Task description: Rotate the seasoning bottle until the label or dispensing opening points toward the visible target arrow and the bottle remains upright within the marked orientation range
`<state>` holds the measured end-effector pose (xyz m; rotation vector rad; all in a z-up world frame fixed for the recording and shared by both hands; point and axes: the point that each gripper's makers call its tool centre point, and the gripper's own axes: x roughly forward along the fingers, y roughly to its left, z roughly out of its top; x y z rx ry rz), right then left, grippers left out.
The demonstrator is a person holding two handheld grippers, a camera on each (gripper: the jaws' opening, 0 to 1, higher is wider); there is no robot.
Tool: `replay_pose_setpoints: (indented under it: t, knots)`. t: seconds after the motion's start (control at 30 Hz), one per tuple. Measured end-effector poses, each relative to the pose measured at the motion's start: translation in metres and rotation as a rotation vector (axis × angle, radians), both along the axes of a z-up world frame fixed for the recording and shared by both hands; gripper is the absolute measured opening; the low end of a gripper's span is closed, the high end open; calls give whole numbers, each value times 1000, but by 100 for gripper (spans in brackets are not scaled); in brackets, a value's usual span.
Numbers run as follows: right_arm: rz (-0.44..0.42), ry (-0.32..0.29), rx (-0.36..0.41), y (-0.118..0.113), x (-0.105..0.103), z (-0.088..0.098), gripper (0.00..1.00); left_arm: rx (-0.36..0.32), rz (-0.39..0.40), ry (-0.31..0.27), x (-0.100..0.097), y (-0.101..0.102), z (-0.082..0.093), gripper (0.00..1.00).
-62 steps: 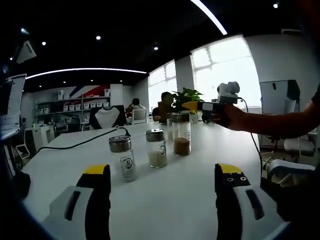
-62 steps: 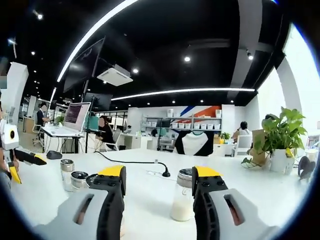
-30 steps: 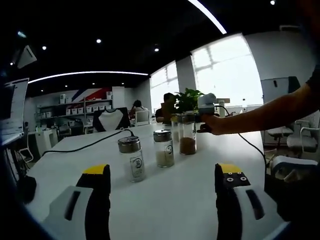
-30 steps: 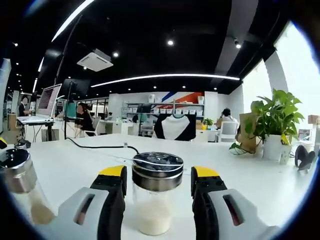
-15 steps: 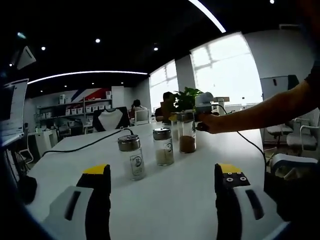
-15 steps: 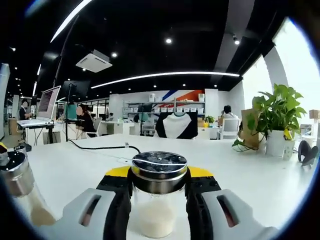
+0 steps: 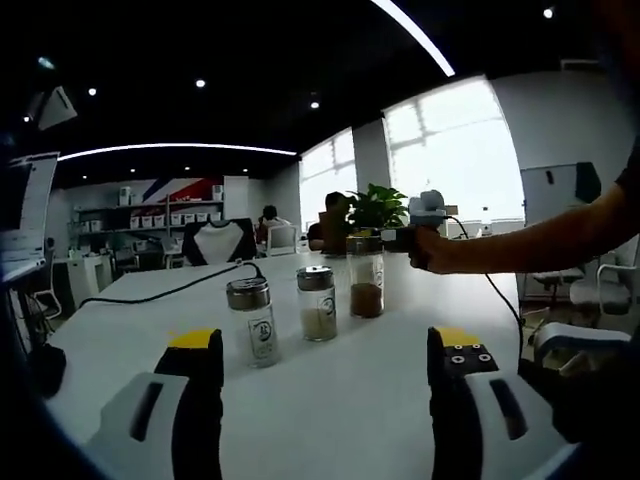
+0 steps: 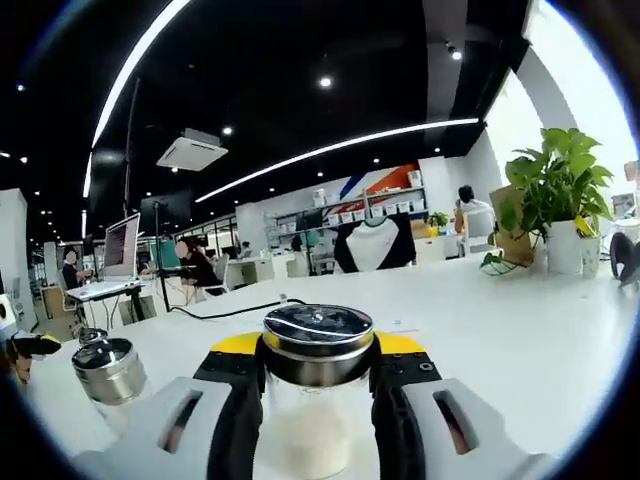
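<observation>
Gripping seasoning bottle [image 8: 317, 385], right hand-held gripper [image 8: 317, 375]

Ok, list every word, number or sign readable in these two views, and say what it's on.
Nothing can be read.
Nearest bottle: round emblem on a white label, lettering too small.
Middle bottle: label too blurred.
Laptop screen: contents too small.
Bottle in the right claw: no label faces that camera.

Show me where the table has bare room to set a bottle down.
Bare: the white table between the left gripper and the row of seasoning bottles; also toward the potted plant. Crowded: around the bottle with white grains, clamped in the right gripper.
</observation>
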<state>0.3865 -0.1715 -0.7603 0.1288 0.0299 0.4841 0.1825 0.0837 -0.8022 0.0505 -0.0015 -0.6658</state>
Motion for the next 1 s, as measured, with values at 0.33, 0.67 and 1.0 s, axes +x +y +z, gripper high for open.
replay_pose_setpoints:
  t: [0.33,0.67,1.0]
  knots:
    - [20,-39,-90,-4,-48,19,39,10,-42,-8,-8,-15,0,88]
    - [90,-80,-80,10,-109,24,39,-6,-62,8,-9,-23,-5,88]
    - [373,-115,-22,74,-172,34,39,-67,-131,-3,-18,-38,7,88]
